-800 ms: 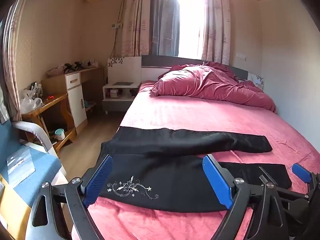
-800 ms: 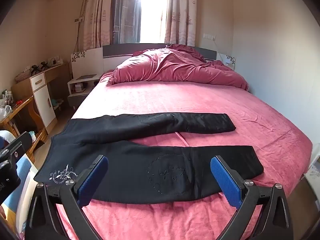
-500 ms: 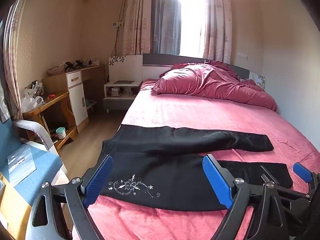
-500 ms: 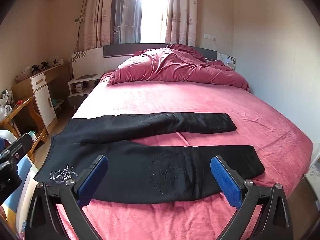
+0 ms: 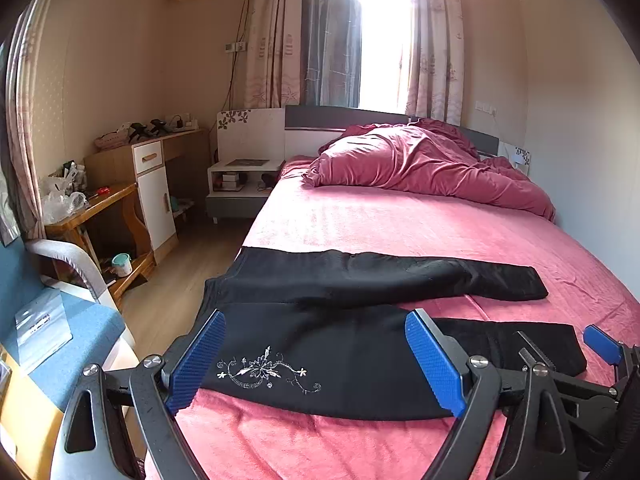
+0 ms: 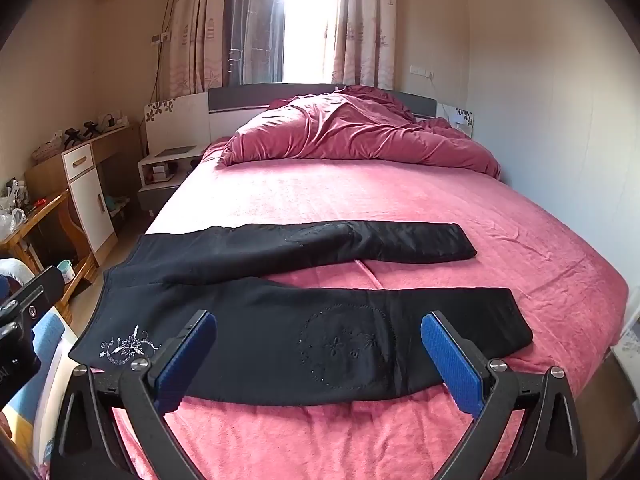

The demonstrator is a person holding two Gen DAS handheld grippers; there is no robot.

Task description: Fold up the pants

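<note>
Black pants [image 6: 304, 320] laid flat across the near part of the bed [image 6: 360, 200], on the pink sheet, waist toward the left edge of the mattress, both legs running to the right. Legs spread apart in a narrow V: far leg [image 5: 400, 276] and near leg [image 6: 460, 316] separated by a strip of bare sheet. White floral embroidery [image 5: 268, 370] near the waist on the near side; a faint circular stitched motif [image 6: 344, 344] at mid-length of the near leg.

Left gripper [image 5: 316, 360] held low at the foot-side edge of the bed, pointed forward over the waist area, jaws spread wide, nothing between the blue pads [image 5: 196, 360]. Not touching the cloth so far as the left wrist view shows. Right gripper [image 6: 320, 360] held alongside, level with the knee portion of the near leg, jaws likewise wide apart and empty, blue pads [image 6: 450, 364] hovering above the fabric. Right gripper also visible at the lower right corner of the left wrist view [image 5: 568, 380], beside the left one.

Crumpled maroon duvet [image 6: 352, 136] heaped at the headboard end, well apart from the pants. White nightstand [image 5: 240, 184] and wooden cabinet [image 5: 148, 184] along the left wall. Curtained window [image 5: 380, 32] behind the headboard, strongly backlit.
</note>
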